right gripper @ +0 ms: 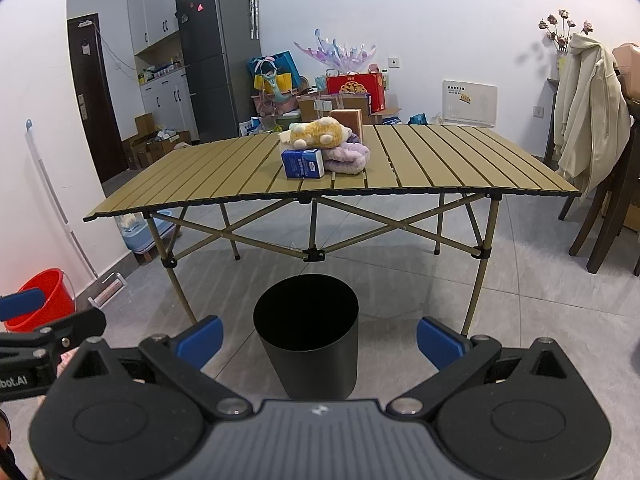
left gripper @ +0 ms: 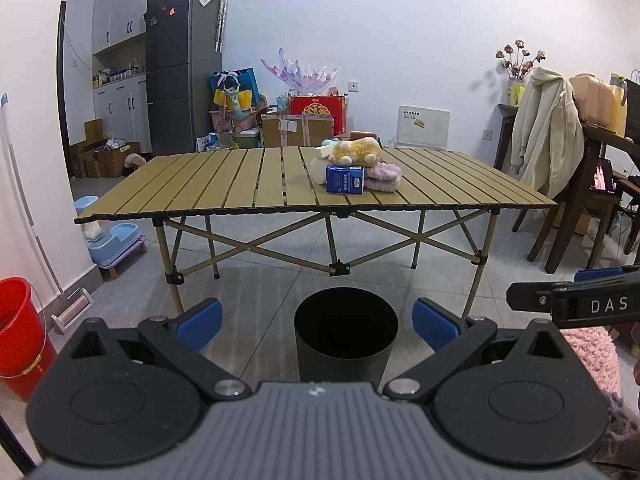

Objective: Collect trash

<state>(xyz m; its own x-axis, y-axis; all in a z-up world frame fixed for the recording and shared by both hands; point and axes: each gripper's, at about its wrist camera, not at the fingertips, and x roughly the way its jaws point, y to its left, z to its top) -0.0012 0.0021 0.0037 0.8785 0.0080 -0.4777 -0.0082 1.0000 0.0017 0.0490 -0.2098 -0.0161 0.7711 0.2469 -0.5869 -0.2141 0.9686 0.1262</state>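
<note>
A black round bin (left gripper: 346,332) stands on the floor in front of the folding table (left gripper: 248,192); it also shows in the right wrist view (right gripper: 306,332). On the table lies a pile: a blue tissue pack (left gripper: 345,179) (right gripper: 303,163), a yellow plush toy (left gripper: 354,151) (right gripper: 318,132), a pink fluffy cloth (left gripper: 382,177) (right gripper: 347,158) and a pale roll (left gripper: 319,170). My left gripper (left gripper: 318,322) is open and empty, above and just behind the bin. My right gripper (right gripper: 318,340) is open and empty, also near the bin. Each gripper's side shows in the other's view.
A red bucket (left gripper: 18,332) and a mop (left gripper: 24,200) stand at the left wall. A blue pet feeder (left gripper: 114,240) sits under the table's left end. Wooden chairs with a coat (left gripper: 548,136) stand at the right. Boxes and a fridge (left gripper: 180,68) line the back wall.
</note>
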